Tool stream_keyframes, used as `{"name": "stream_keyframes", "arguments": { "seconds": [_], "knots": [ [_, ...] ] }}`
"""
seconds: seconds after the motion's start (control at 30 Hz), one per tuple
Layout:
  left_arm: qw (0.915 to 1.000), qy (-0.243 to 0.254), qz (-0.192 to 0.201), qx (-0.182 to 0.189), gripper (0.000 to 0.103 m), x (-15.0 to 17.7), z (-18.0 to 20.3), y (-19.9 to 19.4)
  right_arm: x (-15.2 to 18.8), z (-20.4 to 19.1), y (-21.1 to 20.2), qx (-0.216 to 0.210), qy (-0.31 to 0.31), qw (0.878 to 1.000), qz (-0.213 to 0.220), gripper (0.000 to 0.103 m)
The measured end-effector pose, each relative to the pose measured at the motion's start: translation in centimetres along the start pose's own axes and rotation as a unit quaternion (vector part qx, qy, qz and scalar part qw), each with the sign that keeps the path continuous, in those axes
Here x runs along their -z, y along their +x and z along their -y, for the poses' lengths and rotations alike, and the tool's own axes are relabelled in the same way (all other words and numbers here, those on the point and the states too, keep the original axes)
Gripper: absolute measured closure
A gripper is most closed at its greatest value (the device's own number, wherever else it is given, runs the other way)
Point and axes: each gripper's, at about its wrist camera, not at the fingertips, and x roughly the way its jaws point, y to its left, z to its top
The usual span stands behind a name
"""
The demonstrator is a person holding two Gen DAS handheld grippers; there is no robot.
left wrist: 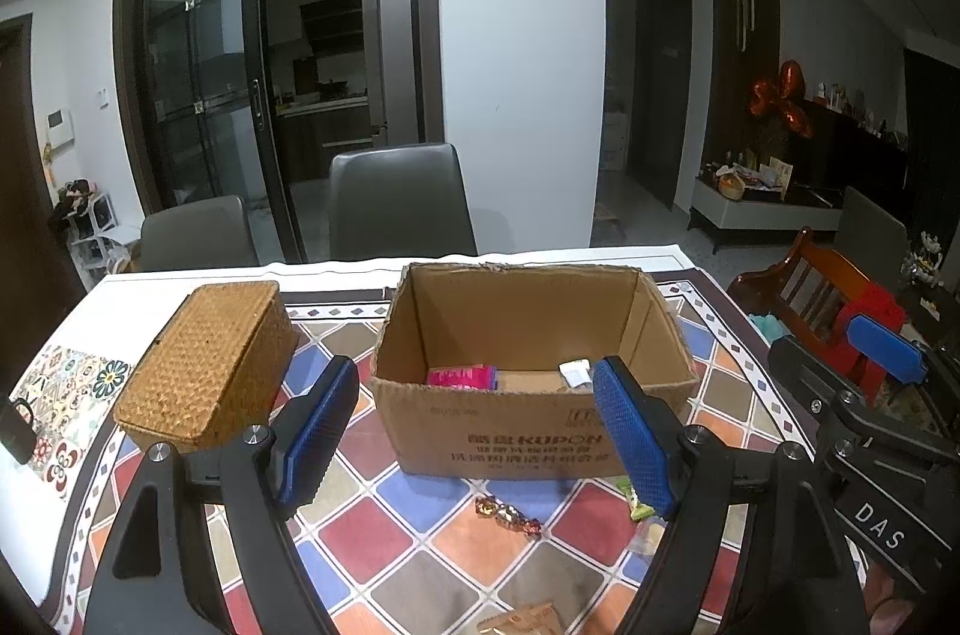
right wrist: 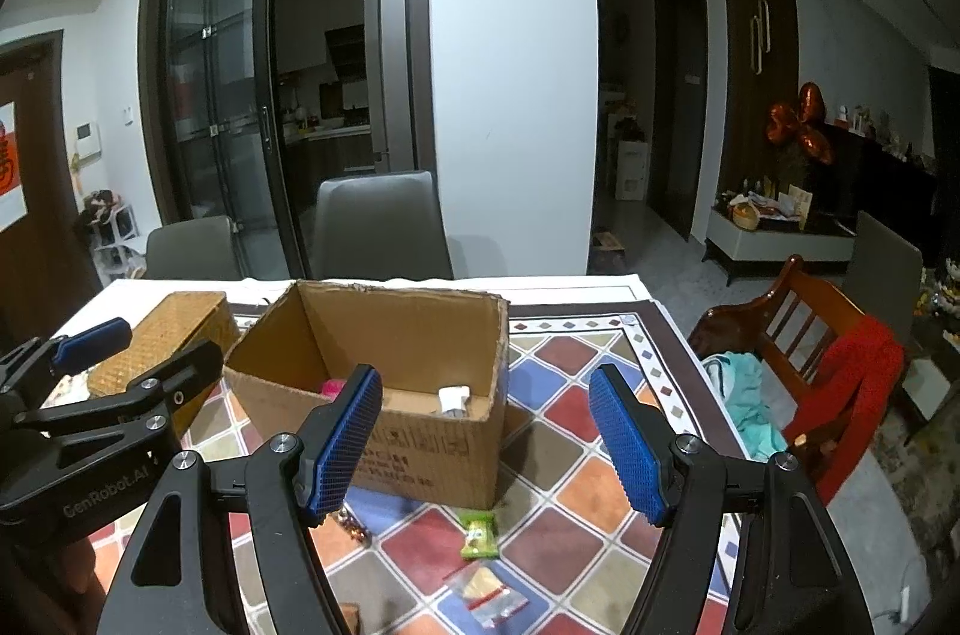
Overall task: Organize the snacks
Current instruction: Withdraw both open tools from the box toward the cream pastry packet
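On table (right wrist: 600, 293): one cardboard box (right wrist: 420, 329), one wicker basket (left wrist: 210, 359), two open tools.

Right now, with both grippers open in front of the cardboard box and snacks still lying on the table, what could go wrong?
1. The green packet and clear packet lie flat on the tablecloth; pads may slip or pinch cloth.
2. The gold-wrapped candy sits close to the cardboard box; the left gripper could shove the box.
3. The right gripper is close beside the left; both reaching at once could collide.
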Motion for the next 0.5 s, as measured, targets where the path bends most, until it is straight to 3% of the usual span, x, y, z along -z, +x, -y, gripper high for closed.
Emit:
{"name": "stream_keyframes", "arguments": {
  "seconds": [0.5],
  "knots": [
    [1.0000, -0.001, -0.009, 0.000, 0.023, 2.1, 1.4, -1.7, 2.3, 1.0, -1.7, 0.006, -0.003, 1.000, -0.009, 0.031]
  ]
}}
